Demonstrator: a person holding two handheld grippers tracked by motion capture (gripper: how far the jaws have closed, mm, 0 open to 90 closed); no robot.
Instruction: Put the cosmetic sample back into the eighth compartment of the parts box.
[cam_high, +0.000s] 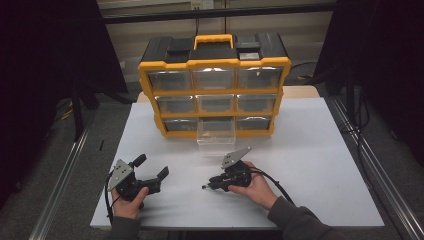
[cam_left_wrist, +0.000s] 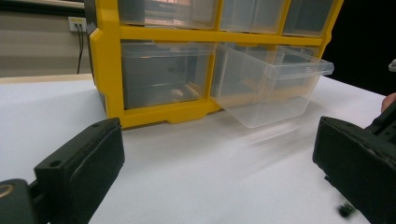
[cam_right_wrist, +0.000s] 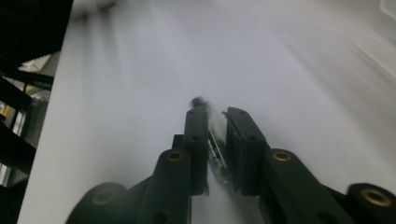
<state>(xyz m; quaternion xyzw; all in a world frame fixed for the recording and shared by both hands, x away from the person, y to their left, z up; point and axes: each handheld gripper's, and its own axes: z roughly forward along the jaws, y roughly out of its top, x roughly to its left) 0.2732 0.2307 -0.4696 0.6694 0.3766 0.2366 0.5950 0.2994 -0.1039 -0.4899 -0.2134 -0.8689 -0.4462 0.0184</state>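
My right gripper (cam_high: 207, 186) lies low over the white table top (cam_high: 310, 165), held by a hand and pointing left. In the right gripper view its jaws (cam_right_wrist: 217, 115) are shut on a small thin part (cam_right_wrist: 215, 151) whose dark round end (cam_right_wrist: 200, 101) pokes out past the fingertips. The same part shows as a small stub (cam_high: 204, 187) in the high view. My left gripper (cam_high: 151, 167) rests at the front left with its jaws wide open and nothing between them (cam_left_wrist: 219, 177).
A yellow and black organiser (cam_high: 215, 62) with clear drawers stands at the back of the table. Its bottom middle drawer (cam_high: 216, 132) (cam_left_wrist: 273, 88) is pulled out toward me. Metal rails run along both sides of the table.
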